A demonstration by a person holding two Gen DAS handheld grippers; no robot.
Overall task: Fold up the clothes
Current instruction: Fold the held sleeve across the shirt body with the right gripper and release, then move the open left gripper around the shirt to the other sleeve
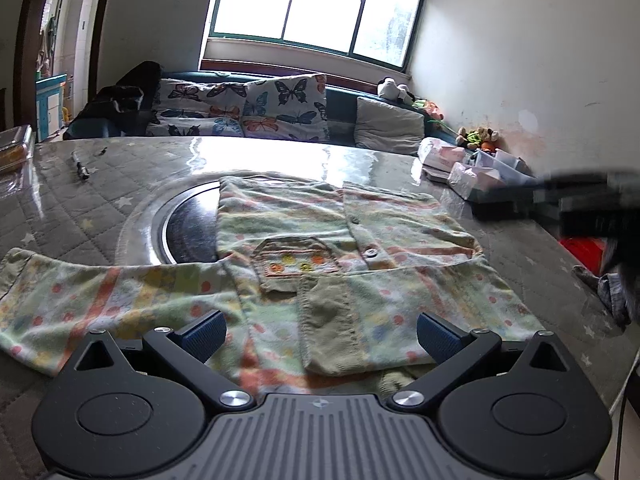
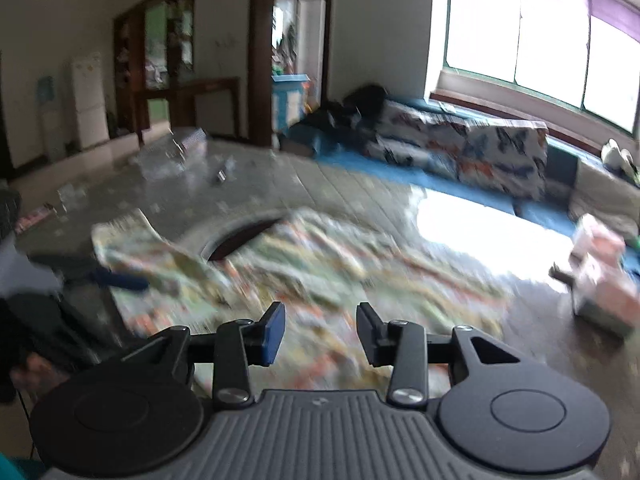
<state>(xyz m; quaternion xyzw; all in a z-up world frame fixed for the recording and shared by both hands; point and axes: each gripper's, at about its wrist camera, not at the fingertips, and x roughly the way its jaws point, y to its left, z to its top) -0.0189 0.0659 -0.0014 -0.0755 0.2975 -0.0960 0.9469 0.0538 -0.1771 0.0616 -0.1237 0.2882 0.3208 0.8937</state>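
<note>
A small patterned shirt (image 1: 312, 256) lies spread across the middle of a quilt-covered table (image 1: 72, 216), its upper part draped over the edge of a round dark inset (image 1: 188, 228) in the table's centre. One sleeve reaches toward the table's left side in the left wrist view; the other is folded in over the chest, its olive cuff (image 1: 332, 328) resting just below the embroidered pocket (image 1: 292, 264).

The left gripper (image 1: 318, 336) hangs low over the shirt's near hem with its blue-padded fingers (image 1: 204, 336) spread wide, nothing between them, the cuff lying on the cloth in the gap below. Whether the pads brush the fabric cannot be told.

The right gripper (image 2: 320, 332) sits above the near edge of the shirt (image 2: 320, 256), its view heavily blurred. Its fingers (image 2: 272, 332) stand partly apart, with a clear gap and no cloth pinched between them. In the left wrist view it shows as a dark smear (image 1: 588, 208) at the table's right edge.

A pen (image 1: 80, 168) lies near the far left corner of the table, beside a clear box (image 1: 16, 148) at the left edge. Plastic containers and packets (image 1: 480, 172) crowd the far right corner. A sofa with butterfly cushions (image 1: 280, 108) runs under the window (image 1: 316, 8) beyond the table.
</note>
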